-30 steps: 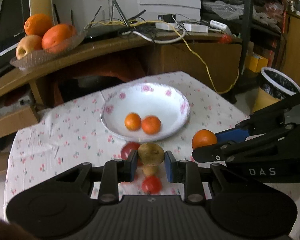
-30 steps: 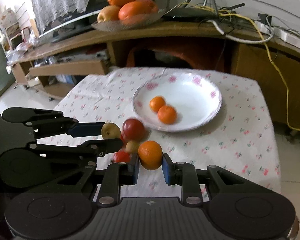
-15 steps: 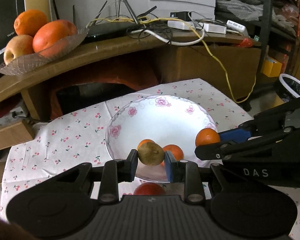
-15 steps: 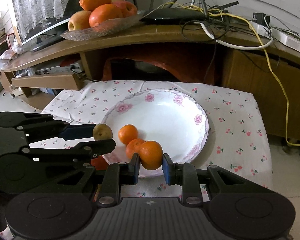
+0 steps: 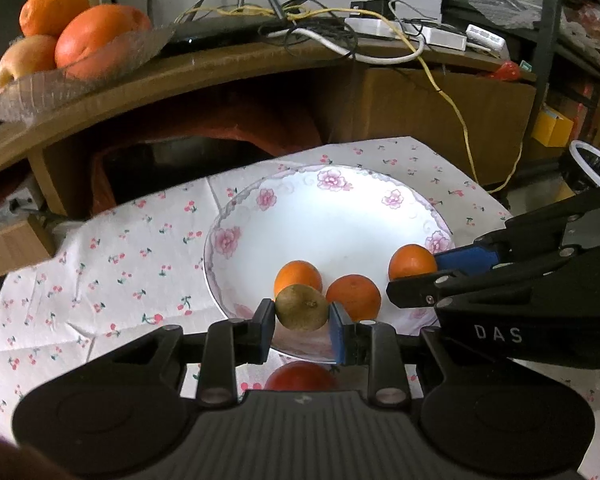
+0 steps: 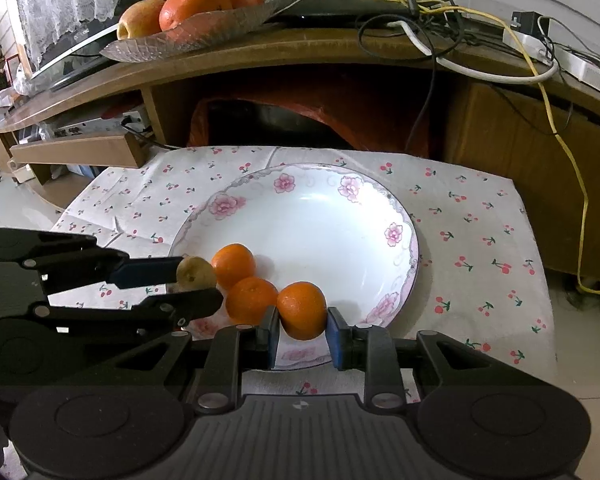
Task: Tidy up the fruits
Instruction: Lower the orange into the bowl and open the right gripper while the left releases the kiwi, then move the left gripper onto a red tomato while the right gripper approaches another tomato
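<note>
My left gripper (image 5: 302, 320) is shut on a brown kiwi (image 5: 302, 307) and holds it over the near rim of the white flowered plate (image 5: 332, 216). My right gripper (image 6: 302, 330) is shut on an orange tangerine (image 6: 302, 310) over the plate's near edge (image 6: 396, 236). Two more tangerines (image 5: 298, 274) (image 5: 354, 296) lie in the plate; they also show in the right wrist view (image 6: 233, 264) (image 6: 251, 298). A red fruit (image 5: 300, 376) lies on the cloth just under my left gripper. The right gripper and its tangerine (image 5: 412, 262) show at the right of the left wrist view.
The plate sits on a cherry-print cloth (image 6: 480, 248) over a small table. Behind it a wooden shelf (image 6: 300, 52) carries a glass dish of oranges and apples (image 6: 188, 12), cables and power strips. A bin (image 5: 592, 168) stands at the far right.
Both grippers have moved forward with their fruit, from over the cloth to over the plate's near rim. The loose fruit on the cloth has dropped behind, mostly out of view.
</note>
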### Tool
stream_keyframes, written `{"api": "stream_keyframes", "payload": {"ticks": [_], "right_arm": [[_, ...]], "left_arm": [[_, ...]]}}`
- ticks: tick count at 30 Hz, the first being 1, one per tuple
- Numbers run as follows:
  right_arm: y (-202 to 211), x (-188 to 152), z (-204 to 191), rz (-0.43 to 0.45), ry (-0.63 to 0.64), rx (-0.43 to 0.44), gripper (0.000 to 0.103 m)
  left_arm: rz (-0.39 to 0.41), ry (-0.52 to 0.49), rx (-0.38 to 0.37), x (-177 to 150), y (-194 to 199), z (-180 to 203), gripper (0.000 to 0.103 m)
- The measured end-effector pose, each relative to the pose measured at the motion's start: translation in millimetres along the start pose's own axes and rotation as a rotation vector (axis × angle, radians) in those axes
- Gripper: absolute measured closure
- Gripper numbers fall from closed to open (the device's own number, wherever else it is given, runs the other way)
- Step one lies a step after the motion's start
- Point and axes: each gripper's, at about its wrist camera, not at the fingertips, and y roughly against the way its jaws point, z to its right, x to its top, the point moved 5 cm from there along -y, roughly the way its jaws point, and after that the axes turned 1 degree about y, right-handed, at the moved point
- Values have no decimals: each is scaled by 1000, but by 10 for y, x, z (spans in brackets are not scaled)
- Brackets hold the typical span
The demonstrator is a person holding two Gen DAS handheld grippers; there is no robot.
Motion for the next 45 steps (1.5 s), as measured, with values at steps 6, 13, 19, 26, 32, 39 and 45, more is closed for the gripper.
{"api": "stream_keyframes", "payload": {"ticks": [6, 13, 19, 26, 32, 39, 45], "right_arm": [[-35, 22, -2, 6, -4, -1, 73], [10, 58, 16, 30, -14, -3, 70], [81, 61, 46, 45, -23, -8, 70], [184, 24, 0, 55, -9, -9, 70], [289, -21, -87, 64, 3, 11, 70], [363, -105, -207, 55, 13, 33, 69], [388, -214, -371, 33, 35, 60, 68]], "left_arm": [[1, 10, 1, -2, -9, -30, 68], [19, 17, 6, 37, 43, -44, 66], [44, 16, 18, 69, 123, -67, 65], [50, 21, 29, 33, 213, -87, 64], [59, 13, 28, -15, 333, -65, 64], [60, 11, 30, -113, 496, -88, 64], [47, 11, 38, -256, 597, -179, 63]]}}
